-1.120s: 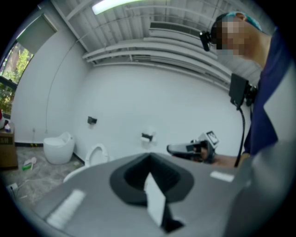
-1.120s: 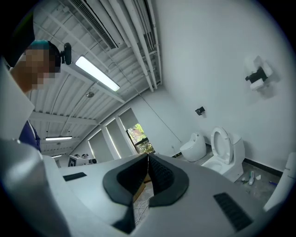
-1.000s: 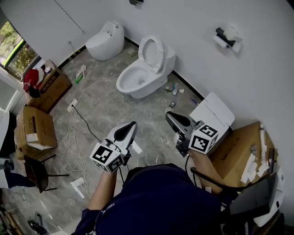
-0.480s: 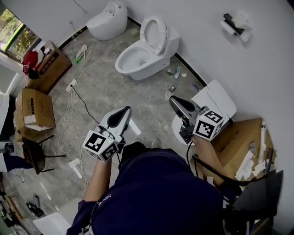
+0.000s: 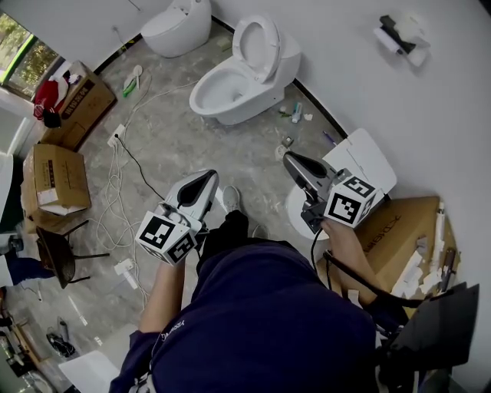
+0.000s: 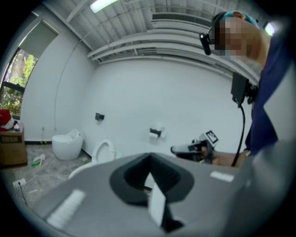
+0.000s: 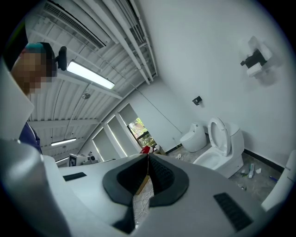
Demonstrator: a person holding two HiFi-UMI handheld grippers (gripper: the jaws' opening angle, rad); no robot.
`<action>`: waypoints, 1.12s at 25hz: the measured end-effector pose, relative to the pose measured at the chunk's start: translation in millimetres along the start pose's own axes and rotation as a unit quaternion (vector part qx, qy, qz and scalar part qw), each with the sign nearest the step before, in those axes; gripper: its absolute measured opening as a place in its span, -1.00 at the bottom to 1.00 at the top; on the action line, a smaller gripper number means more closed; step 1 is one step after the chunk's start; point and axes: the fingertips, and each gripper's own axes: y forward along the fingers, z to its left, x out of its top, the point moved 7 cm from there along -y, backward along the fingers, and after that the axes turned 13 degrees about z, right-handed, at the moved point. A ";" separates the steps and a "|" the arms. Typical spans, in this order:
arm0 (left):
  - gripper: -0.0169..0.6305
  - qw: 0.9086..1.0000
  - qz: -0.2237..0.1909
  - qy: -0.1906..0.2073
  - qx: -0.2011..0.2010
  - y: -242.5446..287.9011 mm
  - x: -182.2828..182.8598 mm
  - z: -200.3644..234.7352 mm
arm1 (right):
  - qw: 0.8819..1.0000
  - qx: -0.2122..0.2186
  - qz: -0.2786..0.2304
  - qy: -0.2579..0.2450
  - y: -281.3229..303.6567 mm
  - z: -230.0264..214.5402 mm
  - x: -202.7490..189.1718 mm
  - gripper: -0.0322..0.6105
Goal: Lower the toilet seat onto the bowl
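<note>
A person in a dark blue top (image 5: 268,322) stands on the grey marbled floor (image 5: 169,146), a grey two-jaw gripper in each hand. Both point ahead, toward 12 o'clock. The left gripper (image 5: 205,178) has its jaws pressed together with nothing between them. The right gripper (image 5: 290,159) is likewise drawn shut and empty, as each gripper's own view shows.

Loose white cables (image 5: 115,207) trail over the floor at 10 o'clock, beside brown cardboard boxes (image 5: 54,184).

Well apart from both grippers, at 12 o'clock, stands the white ceramic toilet bowl (image 5: 219,90). Its white oval toilet seat (image 5: 257,44) is raised upright against the back of the fixture, and the bowl lies open below it. A second, egg-shaped white toilet (image 5: 178,21) sits farther off at 11 o'clock. A black-and-white paper holder (image 5: 400,34) hangs on the white wall at 2 o'clock.

The lowering has not begun. The step in hand appears to be the approach, since nothing is within reach of either gripper. The next move likely calls for closing the gap to the bowl and bringing one gripper up to the top rim of the raised seat. From there the seat would be tipped forward off its rest and eased down in a controlled arc until it lies flat on the bowl. Shut jaws could push the rim, but pinching it would require them to spread first.
</note>
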 end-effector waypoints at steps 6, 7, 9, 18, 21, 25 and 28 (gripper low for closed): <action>-0.94 1.000 0.000 -0.009 -0.012 26.9 7.8 38.1 | 1.000 -0.011 0.009 0.009 24.4 -27.8 16.7 -0.88; -0.94 1.000 0.002 -0.009 -0.013 32.7 9.8 46.6 | 1.000 -0.012 0.010 0.011 30.7 -33.1 21.2 -0.88; -0.94 1.000 0.005 -0.009 -0.018 44.2 14.6 65.4 | 1.000 -0.014 0.011 0.014 46.6 -43.2 32.0 -0.88; -0.94 0.999 0.009 -0.014 -0.039 82.6 56.0 174.0 | 0.999 -0.001 0.029 0.026 157.7 -71.1 81.7 -0.88; -0.94 0.999 0.011 -0.002 -0.044 94.0 77.0 210.7 | 0.999 0.004 0.039 0.025 197.8 -79.5 97.5 -0.88; -0.94 0.999 0.010 0.007 -0.053 106.7 103.5 257.7 | 0.999 -0.005 0.030 0.028 235.8 -98.2 130.7 -0.88; -0.94 0.998 0.009 0.012 -0.059 117.1 119.0 286.1 | 0.999 -0.017 0.025 0.031 254.7 -115.3 149.9 -0.88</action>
